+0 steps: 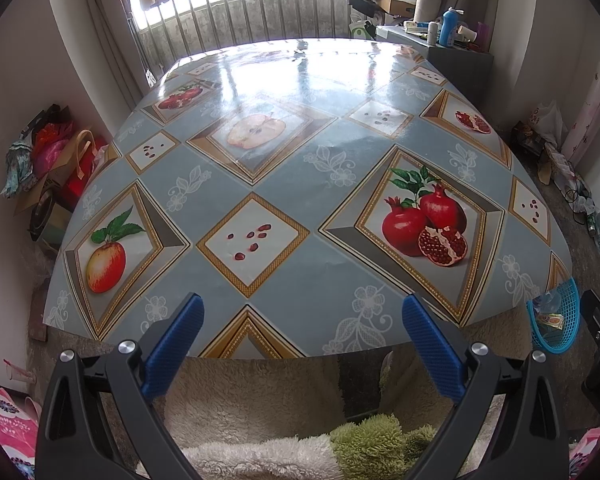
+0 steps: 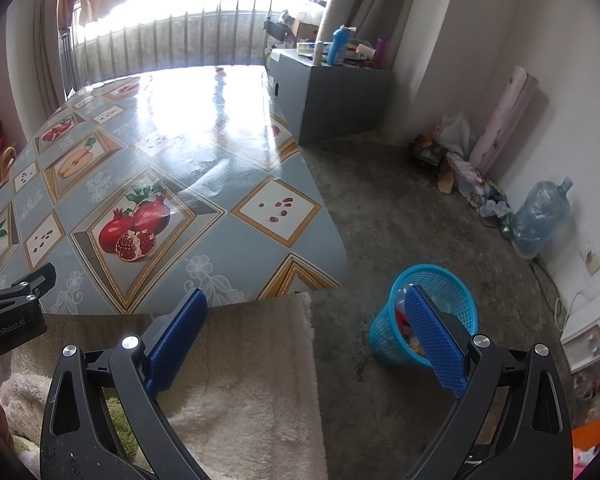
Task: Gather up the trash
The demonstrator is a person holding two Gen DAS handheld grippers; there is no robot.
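Note:
A blue mesh wastebasket (image 2: 452, 280) stands on the floor right of the table and holds wrappers and other trash (image 2: 404, 320). In the left wrist view the same basket (image 1: 568, 320) shows at the right edge with a wrapper (image 1: 552, 320) inside. My right gripper (image 2: 304, 300) hangs open above the floor beside the basket, nothing between its blue fingers (image 2: 432, 340). My left gripper (image 1: 302, 308) is open and empty over the table's near edge. The table (image 1: 300, 160) wears a fruit-print cloth; I see no loose trash on it.
A grey cabinet (image 2: 332, 96) with bottles stands behind the table. A water jug (image 2: 540, 220) and a pile of bags lie along the right wall. Bags and boxes (image 1: 52, 168) crowd the left wall. A fluffy cream blanket (image 2: 240, 400) lies below both grippers.

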